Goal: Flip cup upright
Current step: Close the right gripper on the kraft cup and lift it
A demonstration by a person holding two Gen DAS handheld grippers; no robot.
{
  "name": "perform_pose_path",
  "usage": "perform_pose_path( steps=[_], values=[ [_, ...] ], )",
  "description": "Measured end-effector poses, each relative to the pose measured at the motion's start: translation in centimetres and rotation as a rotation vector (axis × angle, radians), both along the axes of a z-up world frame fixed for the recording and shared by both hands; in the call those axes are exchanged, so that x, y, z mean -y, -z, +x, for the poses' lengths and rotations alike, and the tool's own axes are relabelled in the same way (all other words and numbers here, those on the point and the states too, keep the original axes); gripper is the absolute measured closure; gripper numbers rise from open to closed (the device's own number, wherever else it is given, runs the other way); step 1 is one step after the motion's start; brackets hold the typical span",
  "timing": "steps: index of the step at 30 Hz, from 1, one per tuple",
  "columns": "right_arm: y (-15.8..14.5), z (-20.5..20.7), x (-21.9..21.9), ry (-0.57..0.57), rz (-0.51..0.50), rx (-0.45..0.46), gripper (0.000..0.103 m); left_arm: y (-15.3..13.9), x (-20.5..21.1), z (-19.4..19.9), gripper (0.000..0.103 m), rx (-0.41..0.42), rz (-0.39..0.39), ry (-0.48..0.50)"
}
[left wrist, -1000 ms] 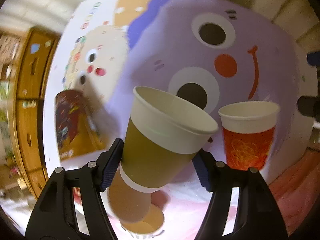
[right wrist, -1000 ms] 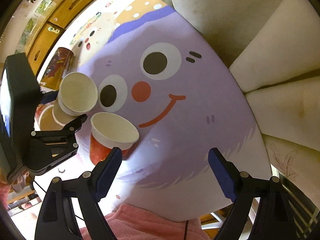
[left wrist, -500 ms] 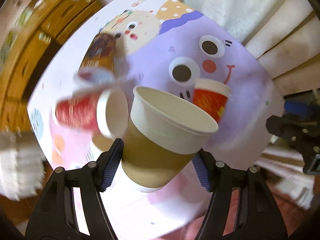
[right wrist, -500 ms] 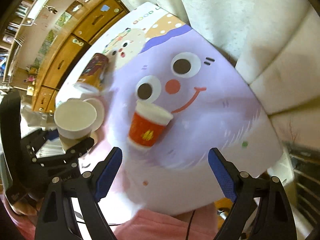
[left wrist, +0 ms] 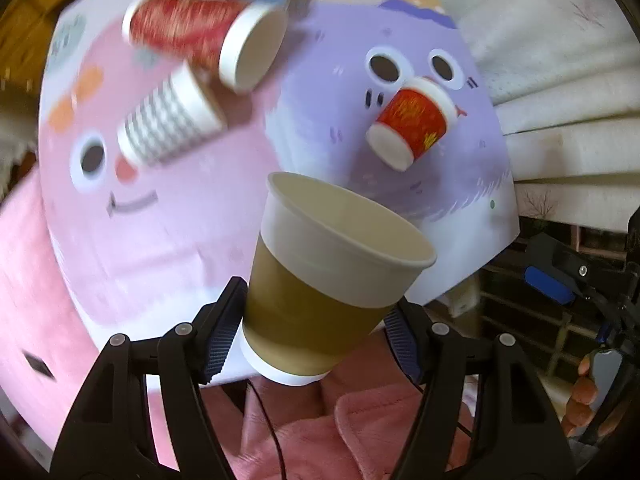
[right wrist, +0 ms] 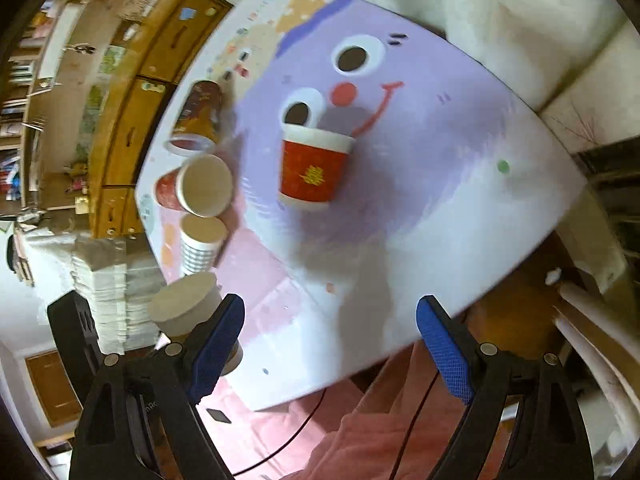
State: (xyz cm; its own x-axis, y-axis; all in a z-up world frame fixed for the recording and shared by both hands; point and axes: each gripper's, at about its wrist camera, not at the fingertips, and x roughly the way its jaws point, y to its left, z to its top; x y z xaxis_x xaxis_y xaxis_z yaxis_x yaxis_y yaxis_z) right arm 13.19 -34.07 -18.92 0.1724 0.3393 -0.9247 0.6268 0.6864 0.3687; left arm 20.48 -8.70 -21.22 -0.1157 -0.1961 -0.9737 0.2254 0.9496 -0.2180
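Warm indoor light, moderately bright. Motion blur smears lying cups (left wrist: pixel 200 36) at 11 o'clock, left wrist view. Fisheye bending, black vignette at rims. Soft shadows on counter (right wrist: pixel 440 208).

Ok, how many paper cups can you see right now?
5: a brown cup in the left gripper, an upright red cup, a striped cup, a tipped red cup, a dark cup.

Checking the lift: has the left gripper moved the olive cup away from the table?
Yes. The olive cup, once over the purple face, now hangs past the table edge.
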Motion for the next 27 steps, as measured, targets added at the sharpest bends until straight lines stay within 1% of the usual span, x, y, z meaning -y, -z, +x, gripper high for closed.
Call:
perform_pose_path(
  steps=[5,8,11,13,15,19,24,25,27],
  values=[
    [1.4,0.3,1.1,-0.047,0.047,-0.065,0.014,3.5,0.1,-1.6,0.038,-0.124,-0.036,-0.140],
    [2.4,1.2,1.9,-0.118,0.062,-0.103,0.014,5.6,0.6,-2.6,0.038,-0.173,-0.058,-0.220],
    [3.4,2.2,2.9,-0.183,0.045,-0.145,0.013,7.6,0.8,-3.3,0.038,-0.208,-0.071,-0.324],
    [4.2,2.9,3.5,-0.231,0.051,-0.172,0.013,8.7,1.0,-3.6,0.038,-0.217,-0.082,-0.385],
    [5.1,3.6,3.9,-0.289,0.053,-0.199,0.013,9.7,1.1,-3.9,0.038,-0.228,-0.088,-0.426],
    [6.2,5.2,4.2,-0.379,0.039,-0.228,0.013,11.6,1.8,-4.5,0.038,-0.255,-0.088,-0.482],
    [6.8,7.6,3.9,-0.483,0.028,-0.237,0.013,12.5,2.5,-4.9,0.035,-0.259,-0.078,-0.519],
    [6.8,8.1,3.8,-0.501,0.028,-0.237,0.013,12.6,2.7,-4.9,0.033,-0.262,-0.076,-0.522],
    [6.9,9.0,3.6,-0.533,0.029,-0.236,0.013,12.7,2.8,-5.1,0.023,-0.260,-0.071,-0.523]
  ],
)
